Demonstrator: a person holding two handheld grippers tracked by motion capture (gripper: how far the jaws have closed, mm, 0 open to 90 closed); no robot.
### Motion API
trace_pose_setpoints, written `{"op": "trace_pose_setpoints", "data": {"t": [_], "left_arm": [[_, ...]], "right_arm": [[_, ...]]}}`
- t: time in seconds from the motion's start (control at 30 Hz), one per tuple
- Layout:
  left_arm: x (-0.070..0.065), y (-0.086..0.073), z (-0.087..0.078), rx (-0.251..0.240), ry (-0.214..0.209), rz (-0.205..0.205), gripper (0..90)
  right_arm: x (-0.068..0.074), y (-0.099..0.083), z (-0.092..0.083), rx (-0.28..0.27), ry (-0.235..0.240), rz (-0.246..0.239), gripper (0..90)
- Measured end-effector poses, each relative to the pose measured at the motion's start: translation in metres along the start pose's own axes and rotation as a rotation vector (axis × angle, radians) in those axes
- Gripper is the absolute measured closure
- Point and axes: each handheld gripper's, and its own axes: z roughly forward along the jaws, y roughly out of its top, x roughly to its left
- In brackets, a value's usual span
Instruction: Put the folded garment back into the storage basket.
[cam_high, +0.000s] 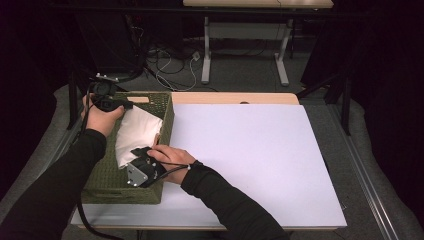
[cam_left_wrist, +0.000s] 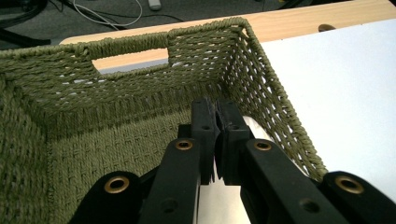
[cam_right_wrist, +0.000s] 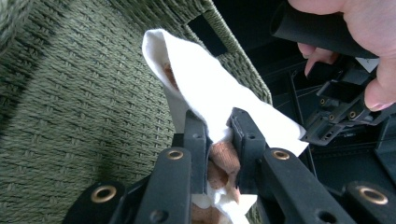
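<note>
A white folded cloth with a reddish-brown printed pattern (cam_high: 136, 134) hangs stretched inside the green woven rectangular basket (cam_high: 165, 120), which sits at the left end of the table. In the high view the cloth runs from the basket's far left corner down toward its right wall, above the basket floor. The right gripper (cam_right_wrist: 219, 140) has its jaws clenched on the cloth's near end: in the right gripper view white fabric and a patterned fold bunch between the two black jaws, and the rest of the cloth rises away toward the basket's rim. The left gripper (cam_left_wrist: 215, 116) has its jaws pressed together inside the basket near the far wall with its handle slot; a white strip of the cloth shows just beneath and beside them, so they appear to pinch the cloth's far end, though the pinch itself is hidden. In the high view the left hand (cam_high: 102, 117) holds its gripper at the far left corner, and the right hand (cam_high: 172, 160) reaches over the right wall. A large white sheet (cam_high: 250, 160) covers the wooden table (cam_high: 230, 98) beside the basket.
</note>
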Motion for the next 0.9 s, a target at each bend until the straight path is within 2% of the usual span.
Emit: {"op": "trace_pose_setpoints", "data": {"t": [0.23,0.3,0.43,0.6,0.67,0.7,0.9], "left_arm": [[0.002,0.001,0.009,0.014,0.002,0.002,86.8],[0.003,0.001,0.012,0.006,0.005,-0.001,86.7],[0.004,0.002,0.017,0.025,0.008,0.008,86.8],[0.004,0.005,0.02,0.028,0.021,0.015,86.8],[0.005,0.005,0.022,0.018,0.023,0.005,86.7],[0.006,0.006,0.023,0.025,0.023,0.006,86.7],[0.01,0.005,0.033,0.031,0.033,-0.009,86.7]], "right_arm": [[0.002,-0.003,0.006,0.015,0.007,0.025,78.6],[0.003,-0.003,0.008,0.017,0.011,0.024,78.6],[0.003,-0.005,0.011,0.018,0.023,0.013,78.6],[0.003,-0.005,0.012,0.02,0.034,0.026,78.6],[0.004,-0.004,0.011,0.021,0.035,0.034,78.6],[0.004,-0.004,0.012,0.015,0.038,0.02,78.6],[0.005,-0.005,0.014,0.03,0.054,0.017,78.6]]}}
